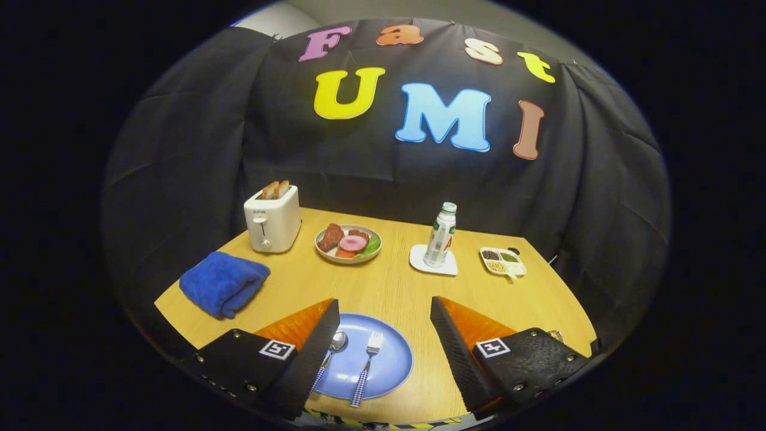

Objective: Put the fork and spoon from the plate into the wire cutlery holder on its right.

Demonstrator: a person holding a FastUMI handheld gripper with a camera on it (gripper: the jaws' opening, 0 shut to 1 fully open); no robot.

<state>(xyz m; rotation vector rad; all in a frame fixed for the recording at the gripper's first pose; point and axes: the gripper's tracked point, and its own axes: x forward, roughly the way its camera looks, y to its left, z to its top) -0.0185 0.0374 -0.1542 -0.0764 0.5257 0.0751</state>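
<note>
A pale wooden table [395,287] fills the booth floor of the scene, backed on all sides by black cloth [179,155] hung in folds. At the far left of the tabletop lies a bunched blue towel [223,282], near the table's left edge. Behind it, toward the back corner, stands a white toaster [272,218] with two slices of toast [275,189] sticking up from its slots. Just right of the toaster sits a shallow dish of food [349,243] holding meat, a pink slice and something green.

Nearer the camera, the gripper [383,335] hangs over the table's front edge with its fingers spread wide, holding nothing. Between them rests a blue plate [392,359]. A spoon [333,353] lies on the plate's left side, partly hidden by the left finger [311,353], and a fork [366,368] lies just beside it toward the middle; both have checked handles pointing toward the camera.

Further right and back, a plastic bottle [440,234] stands upright on a white coaster [434,262]. Right of that is a small divided tray [502,262] with grains or seeds. Beside the right finger [461,341], a glint of metal [555,336] peeks out, possibly the wire holder, though too little shows to tell.
</note>
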